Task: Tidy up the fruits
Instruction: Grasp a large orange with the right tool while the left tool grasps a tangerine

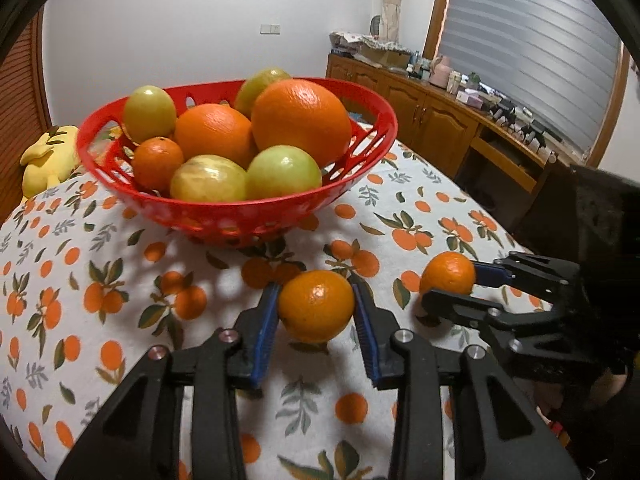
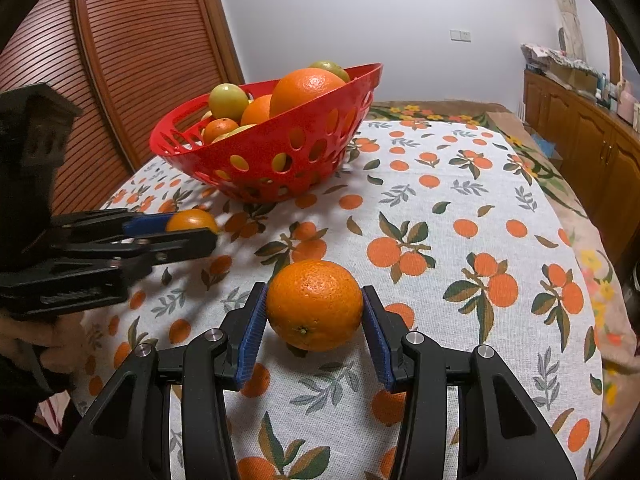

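- Left wrist view: the left gripper [image 1: 316, 312] is seen with a small orange [image 1: 316, 306] set between its blue pads [image 1: 266, 344]; the pads lie at the fruit's sides, but firm contact cannot be told.
- Farther off on the patterned tablecloth [image 1: 80, 264], a red basket [image 1: 224, 216] is shown heaped with oranges and green-yellow fruits.
- At the right, the right gripper [image 1: 454, 286] is shown around a second orange [image 1: 448, 272], whose lower edge is hidden by the near finger.
- A yellow plush toy [image 1: 48, 160] lies behind the basket at the left; a wooden sideboard [image 1: 436, 120] runs under the window.
- Right wrist view: the second orange [image 2: 315, 305] rests on the tablecloth [image 2: 460, 184] between the right gripper's [image 2: 315, 320] pads; a thin gap is visible on the right side, so the jaws are not closed.
- At the left, the left gripper [image 2: 192, 228] is seen side-on, its near finger covering the lower half of the small orange [image 2: 191, 219].
- The basket [image 2: 264, 148] stands beyond, before a slatted wooden door [image 2: 132, 60].
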